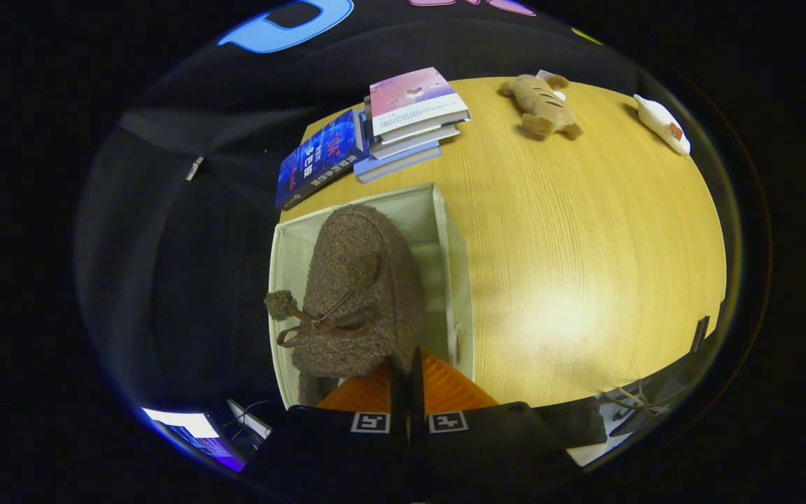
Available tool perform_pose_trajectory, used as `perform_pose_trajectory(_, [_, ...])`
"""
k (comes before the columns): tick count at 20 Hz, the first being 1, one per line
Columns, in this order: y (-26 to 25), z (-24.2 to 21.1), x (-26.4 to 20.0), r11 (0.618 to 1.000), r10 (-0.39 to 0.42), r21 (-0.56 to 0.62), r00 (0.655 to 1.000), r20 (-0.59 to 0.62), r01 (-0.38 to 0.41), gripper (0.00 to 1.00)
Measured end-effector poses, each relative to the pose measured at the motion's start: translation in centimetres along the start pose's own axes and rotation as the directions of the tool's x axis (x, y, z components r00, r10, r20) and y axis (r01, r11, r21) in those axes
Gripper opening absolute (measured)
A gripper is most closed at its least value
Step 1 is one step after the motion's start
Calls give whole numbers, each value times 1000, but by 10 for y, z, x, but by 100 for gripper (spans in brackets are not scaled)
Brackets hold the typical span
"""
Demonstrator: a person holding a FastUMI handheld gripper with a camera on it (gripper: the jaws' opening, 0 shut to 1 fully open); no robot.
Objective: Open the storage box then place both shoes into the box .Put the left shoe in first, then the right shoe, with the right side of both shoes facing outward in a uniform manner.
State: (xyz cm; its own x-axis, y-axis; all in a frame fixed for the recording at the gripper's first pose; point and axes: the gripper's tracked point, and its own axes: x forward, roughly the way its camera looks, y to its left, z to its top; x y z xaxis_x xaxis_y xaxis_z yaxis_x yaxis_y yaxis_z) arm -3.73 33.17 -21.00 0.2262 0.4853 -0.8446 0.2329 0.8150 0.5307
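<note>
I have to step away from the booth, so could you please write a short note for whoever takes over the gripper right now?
Gripper: fingers closed together, pinching the edge of the fuzzy brown bow-tied shoe just ahead of them.
Shoe: hanging over or in the open beige fabric storage box at the edge of the wooden table; whether it rests on the bottom cannot be told.
Done: box open.
Left: set this shoe down, release, and check both shoes are in with right sides outward.
</note>
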Motion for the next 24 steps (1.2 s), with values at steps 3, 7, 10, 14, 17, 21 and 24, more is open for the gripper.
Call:
perform_pose_trajectory(3, [-5, -5, 6, 999, -46, -25, 999, -4, 46, 7])
perform_pose_trajectory(7, [10, -1, -3, 1000, 14, -11, 1000, 7, -14, 17])
perform_pose_trajectory(10, [13, 6, -7, 999, 46, -21, 998, 37, -45, 46])
perform_pose_trajectory(14, [18, 3, -13, 996, 80, -48, 996, 50, -78, 93])
perform_pose_trajectory(17, [17, 3, -16, 994, 88, -69, 993, 73, -83, 97])
perform_pose_trajectory(21, [0, 11, -34, 992, 86, -105, 984, 158, -70, 99])
perform_pose_trajectory(24, [-27, 27, -55, 990, 58, -143, 962, 269, -20, 99])
